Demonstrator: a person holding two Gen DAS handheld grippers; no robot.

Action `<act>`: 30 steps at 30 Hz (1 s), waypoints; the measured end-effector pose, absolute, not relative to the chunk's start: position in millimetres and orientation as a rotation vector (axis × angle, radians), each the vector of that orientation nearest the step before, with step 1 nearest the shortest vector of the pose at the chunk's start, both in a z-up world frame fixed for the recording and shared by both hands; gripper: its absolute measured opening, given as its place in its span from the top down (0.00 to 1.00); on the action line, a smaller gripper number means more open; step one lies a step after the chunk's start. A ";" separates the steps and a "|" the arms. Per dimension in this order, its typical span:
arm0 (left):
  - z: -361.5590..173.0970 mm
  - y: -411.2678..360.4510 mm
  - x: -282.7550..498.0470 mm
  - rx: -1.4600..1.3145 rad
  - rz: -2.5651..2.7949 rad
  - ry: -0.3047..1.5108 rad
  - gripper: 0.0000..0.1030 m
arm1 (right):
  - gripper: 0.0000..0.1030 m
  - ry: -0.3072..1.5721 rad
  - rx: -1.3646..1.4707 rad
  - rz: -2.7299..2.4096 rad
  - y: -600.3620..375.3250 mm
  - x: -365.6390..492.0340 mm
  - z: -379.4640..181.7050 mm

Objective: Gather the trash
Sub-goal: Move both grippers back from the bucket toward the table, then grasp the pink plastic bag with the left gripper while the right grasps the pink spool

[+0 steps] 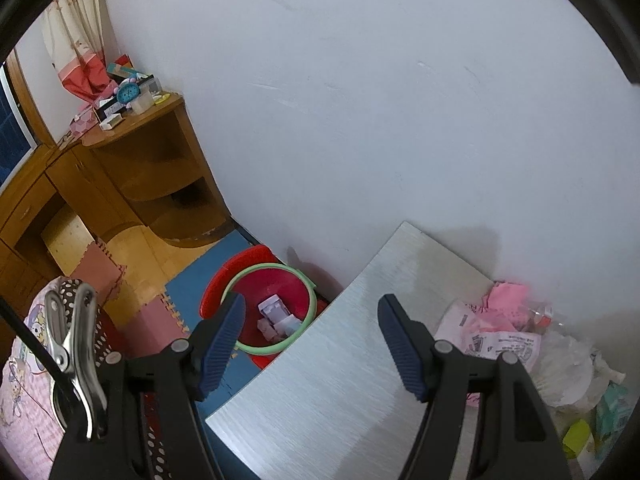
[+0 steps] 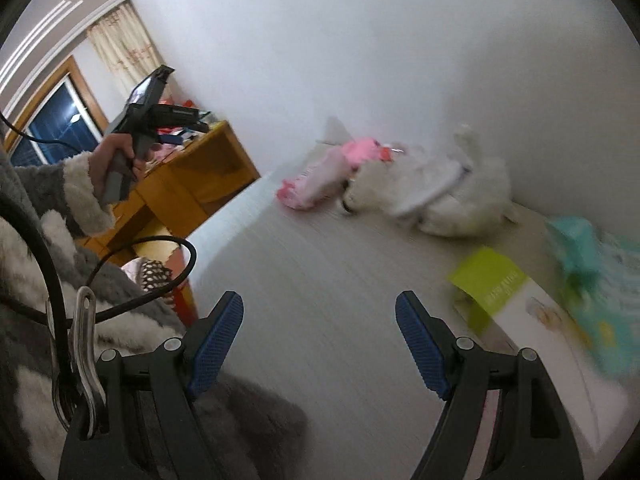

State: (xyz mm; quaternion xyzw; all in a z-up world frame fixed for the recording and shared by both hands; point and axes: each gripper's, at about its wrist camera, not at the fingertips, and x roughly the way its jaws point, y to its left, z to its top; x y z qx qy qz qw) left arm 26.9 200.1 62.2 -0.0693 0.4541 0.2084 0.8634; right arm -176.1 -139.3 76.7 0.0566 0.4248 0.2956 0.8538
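A red bin [image 1: 269,308] with a pale green rim stands on the floor by the table's left corner, with white paper scraps inside. My left gripper [image 1: 312,332] hangs open and empty above the table corner and bin. On the grey table [image 1: 340,360], trash lies at the right: pink wrappers [image 1: 500,312], clear plastic bags [image 1: 568,368] and a lime-green box [image 1: 576,438]. My right gripper [image 2: 320,330] is open and empty over bare tabletop. Beyond it lie a pink wrapper [image 2: 320,180], crumpled white plastic [image 2: 440,184], a lime-and-white box [image 2: 504,300] and a teal packet [image 2: 592,272], all blurred.
A wooden corner shelf [image 1: 152,152] with clutter on top stands left against the white wall. Blue and pink foam mats [image 1: 192,292] cover the floor. A person's fleecy sleeve [image 2: 84,196] and hand hold the other gripper's handle [image 2: 140,120]. A cable [image 2: 160,280] loops nearby.
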 end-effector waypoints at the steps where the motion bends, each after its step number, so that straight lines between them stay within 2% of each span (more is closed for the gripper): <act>1: 61.7 201.1 27.5 -0.150 0.434 0.955 0.30 | 0.22 0.893 0.116 0.605 -143.7 -179.2 75.3; 14: 45.7 194.7 43.5 -0.175 0.398 0.985 0.30 | 0.22 0.913 0.039 0.345 -185.4 -202.5 52.0; 21: 5.0 163.9 42.6 -0.167 0.335 1.072 0.29 | 0.24 0.947 0.086 0.293 -192.9 -205.2 36.6; 23: -8.4 152.0 44.3 -0.157 0.306 1.117 0.29 | 0.30 0.981 0.089 0.275 -193.2 -198.5 28.7; 25: -19.8 135.8 44.2 -0.156 0.262 1.140 0.29 | 0.52 1.045 0.104 0.273 -193.9 -190.8 21.5; 26: -23.8 126.2 44.9 -0.154 0.234 1.150 0.29 | 0.58 1.065 0.120 0.278 -194.9 -188.6 19.9; 28: -29.0 108.1 45.9 -0.144 0.188 1.157 0.29 | 0.77 1.087 0.144 0.281 -197.2 -186.3 19.3; 30: -32.6 87.2 48.1 -0.114 0.141 1.161 0.29 | 0.84 1.098 0.166 0.281 -199.9 -185.7 20.4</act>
